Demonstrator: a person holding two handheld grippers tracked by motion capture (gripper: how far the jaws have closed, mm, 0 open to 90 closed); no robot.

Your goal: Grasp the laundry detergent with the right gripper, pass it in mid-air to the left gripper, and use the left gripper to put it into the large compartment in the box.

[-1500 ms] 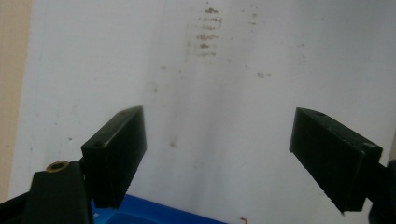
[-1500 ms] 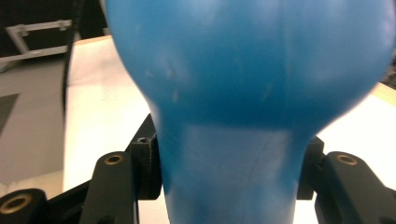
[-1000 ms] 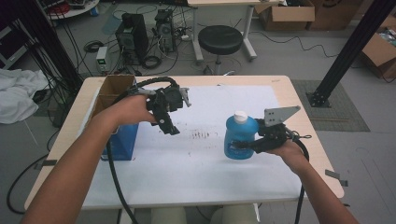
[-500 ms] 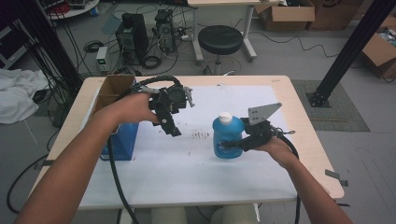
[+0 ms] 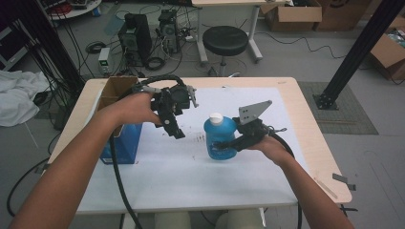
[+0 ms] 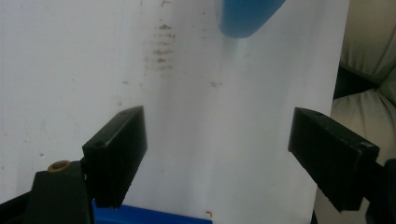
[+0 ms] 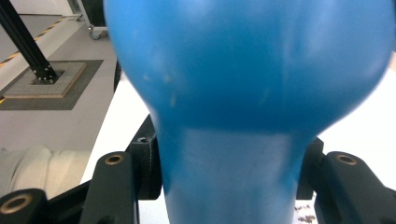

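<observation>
A blue bottle [image 5: 220,135] with a white cap [image 5: 216,117] stands upright over the middle of the white sheet [image 5: 191,176]. My right gripper [image 5: 222,146] is shut on it from the right. In the right gripper view the jaws of my right gripper [image 7: 231,175] press on the narrower part of the blue bottle [image 7: 247,88]. My left gripper [image 5: 175,130] hangs above the sheet to the bottle's left, open and holding nothing. In the left gripper view my left gripper [image 6: 217,154] is wide open, and the blue bottle [image 6: 247,16] shows at the top edge.
A blue box [image 5: 119,145] with an open cardboard top [image 5: 114,88] stands at the table's left side, under my left forearm. Dark specks [image 5: 199,139] mark the sheet near the bottle. A black stool [image 5: 225,40] stands beyond the table's far edge.
My right gripper has carried the blue bottle leftward, from the right part of the sheet toward its middle. The left gripper has barely moved and stays open.
</observation>
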